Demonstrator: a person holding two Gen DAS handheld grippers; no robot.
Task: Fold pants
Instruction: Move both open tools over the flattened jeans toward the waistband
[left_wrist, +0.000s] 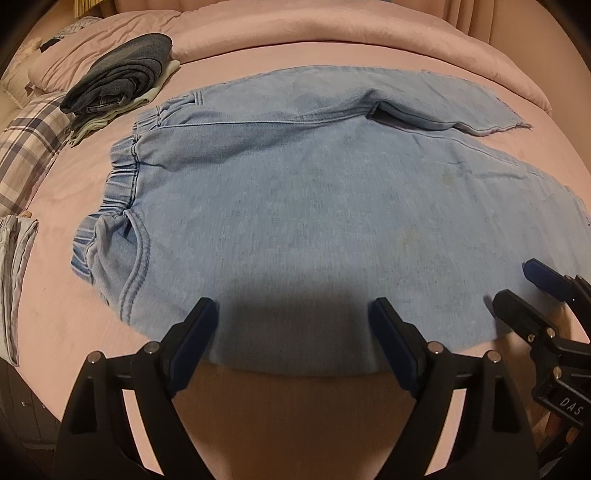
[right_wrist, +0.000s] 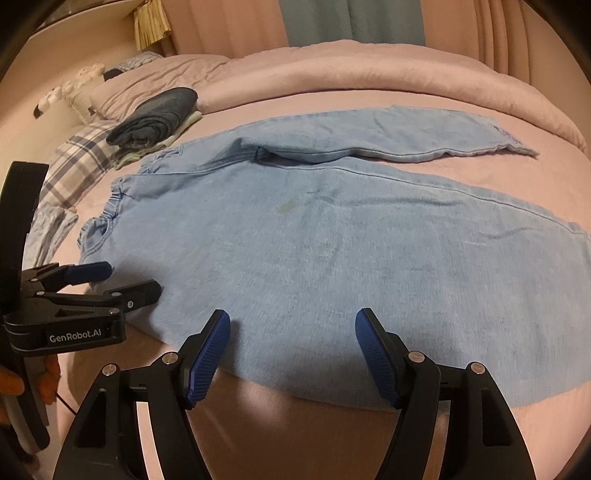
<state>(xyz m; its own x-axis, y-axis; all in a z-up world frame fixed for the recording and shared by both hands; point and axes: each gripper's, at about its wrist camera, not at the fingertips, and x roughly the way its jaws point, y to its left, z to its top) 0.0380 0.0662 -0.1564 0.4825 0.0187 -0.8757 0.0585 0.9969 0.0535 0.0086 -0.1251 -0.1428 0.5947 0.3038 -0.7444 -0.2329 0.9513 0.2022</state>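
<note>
Light blue denim pants (left_wrist: 295, 192) lie flat on the pink bed, waistband to the left, legs spread to the right; they also show in the right wrist view (right_wrist: 332, 251). My left gripper (left_wrist: 293, 314) is open and empty, its fingertips over the near edge of the near leg. My right gripper (right_wrist: 293, 325) is open and empty, over the same near edge further right. The right gripper shows in the left wrist view (left_wrist: 517, 284), and the left gripper shows in the right wrist view (right_wrist: 129, 277); both are open there too.
A folded stack of dark jeans (left_wrist: 122, 77) sits at the far left near a plaid pillow (left_wrist: 26, 147). Another pale folded garment (left_wrist: 14, 273) lies at the left edge. A rolled pink duvet (left_wrist: 332, 33) runs along the far side.
</note>
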